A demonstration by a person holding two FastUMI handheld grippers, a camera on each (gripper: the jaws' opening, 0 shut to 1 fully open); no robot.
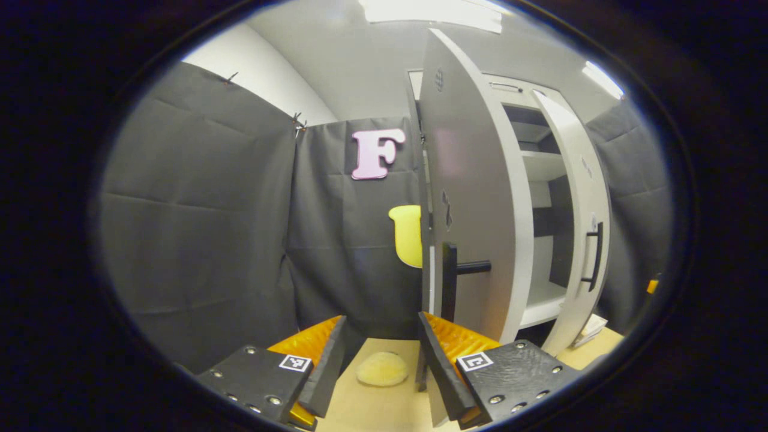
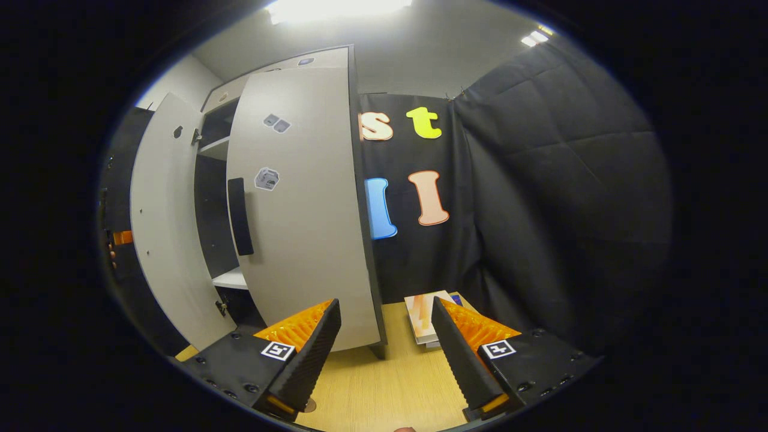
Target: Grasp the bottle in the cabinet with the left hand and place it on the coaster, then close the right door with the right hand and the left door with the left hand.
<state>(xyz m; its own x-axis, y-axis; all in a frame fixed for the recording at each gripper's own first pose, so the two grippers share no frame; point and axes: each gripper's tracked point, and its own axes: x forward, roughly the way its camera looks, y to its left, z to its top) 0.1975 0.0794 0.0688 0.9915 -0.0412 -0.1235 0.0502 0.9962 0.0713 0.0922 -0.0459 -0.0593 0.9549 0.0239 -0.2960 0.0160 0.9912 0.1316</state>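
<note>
The white cabinet stands with both doors partly open. In the left gripper view its left door [image 1: 474, 210] rises just beyond my right finger, with the black handle [image 1: 450, 282] close above that fingertip. The right door [image 1: 576, 222] and bare shelves [image 1: 543, 165] show behind. My left gripper [image 1: 381, 327] is open and holds nothing. A pale yellow round coaster [image 1: 381, 368] lies on the table between its fingers. In the right gripper view my right gripper [image 2: 384, 306] is open, in front of the right door's outer face [image 2: 300, 228], low and to the right of its handle [image 2: 240, 216].
A wooden table [image 2: 384, 384] carries the cabinet. A small stack of books [image 2: 426, 318] lies beside the cabinet's right side, near my right finger. Black cloth walls close in behind and to both sides. The left door [image 2: 159, 228] swings out at the far left.
</note>
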